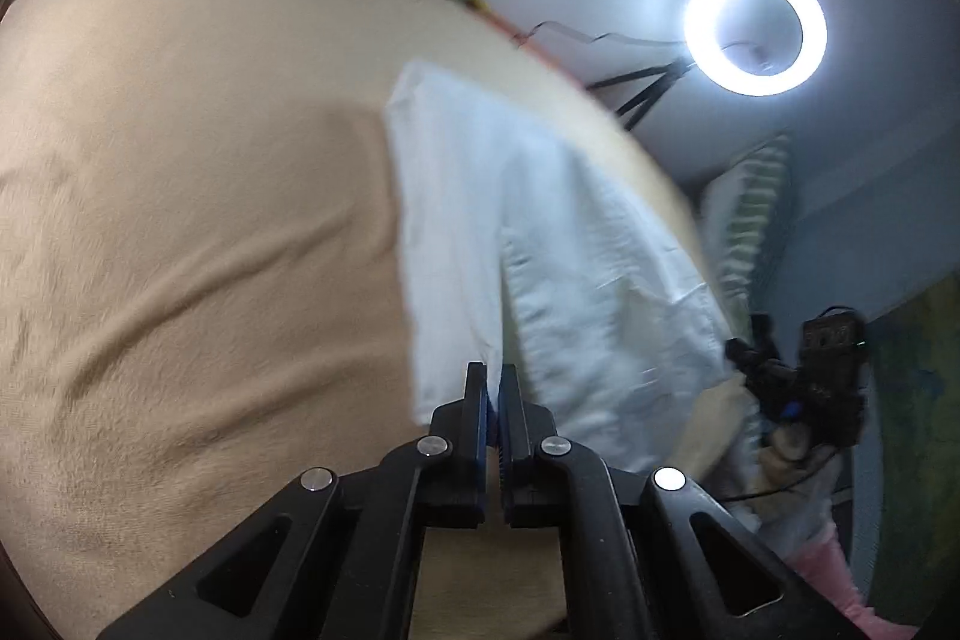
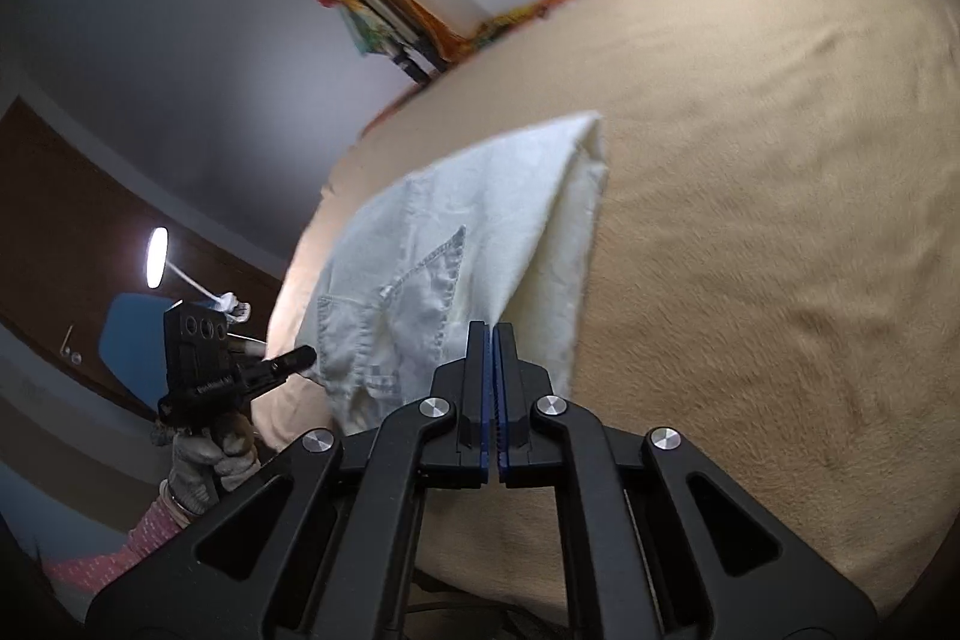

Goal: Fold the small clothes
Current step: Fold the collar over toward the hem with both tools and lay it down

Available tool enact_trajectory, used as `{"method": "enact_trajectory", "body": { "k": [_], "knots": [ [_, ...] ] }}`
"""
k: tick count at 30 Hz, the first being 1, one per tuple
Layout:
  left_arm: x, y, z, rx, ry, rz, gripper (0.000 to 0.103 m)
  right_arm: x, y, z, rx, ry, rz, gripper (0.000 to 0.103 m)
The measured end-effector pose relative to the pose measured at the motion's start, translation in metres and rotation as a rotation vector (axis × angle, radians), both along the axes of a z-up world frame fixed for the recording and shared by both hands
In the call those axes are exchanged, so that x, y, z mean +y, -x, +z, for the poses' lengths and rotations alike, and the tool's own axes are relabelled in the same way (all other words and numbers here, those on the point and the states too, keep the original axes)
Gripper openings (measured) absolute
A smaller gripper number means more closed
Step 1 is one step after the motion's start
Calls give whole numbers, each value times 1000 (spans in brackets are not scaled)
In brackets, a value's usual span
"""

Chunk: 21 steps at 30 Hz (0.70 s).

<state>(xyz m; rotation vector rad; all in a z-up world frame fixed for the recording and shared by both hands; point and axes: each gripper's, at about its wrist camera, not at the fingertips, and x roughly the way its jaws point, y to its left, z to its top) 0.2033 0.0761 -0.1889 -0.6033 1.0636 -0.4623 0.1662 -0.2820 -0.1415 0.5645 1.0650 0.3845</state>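
Observation:
A small white garment (image 1: 540, 256) lies part-folded on a beige blanket (image 1: 192, 196). My left gripper (image 1: 493, 376) is shut on the garment's near edge. In the right wrist view the same garment (image 2: 456, 244) shows a stitched pocket and a folded-over flap, and my right gripper (image 2: 493, 334) is shut on its near edge. The other gripper shows at each view's side: the right one (image 1: 744, 358) touches the garment's right end, the left one (image 2: 300, 358) its left end.
The beige blanket (image 2: 750, 232) covers a bed and is wrinkled. A lit ring light (image 1: 755, 28) on a black stand is behind the bed. A striped pillow (image 1: 750, 220) is at its far end. Colourful cloth hangs on a rack (image 2: 372, 16).

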Motion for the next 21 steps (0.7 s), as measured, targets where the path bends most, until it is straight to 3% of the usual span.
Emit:
{"method": "enact_trajectory", "body": {
  "k": [2, 5, 9, 21],
  "knots": [
    [2, 2, -4, 0, -8, 14, 0, 3, 0, -12, 35, 57, 5, 3],
    [-10, 8, 11, -75, -150, -16, 0, 12, 0, -18, 37, 132, 35, 3],
    [-21, 15, 20, -125, -252, -25, 0, 15, -2, -17, 24, 171, 48, 2],
    [-33, 22, 23, -179, -345, -42, 1, 25, 2, -20, 4, 262, 74, 3]
  ]
}}
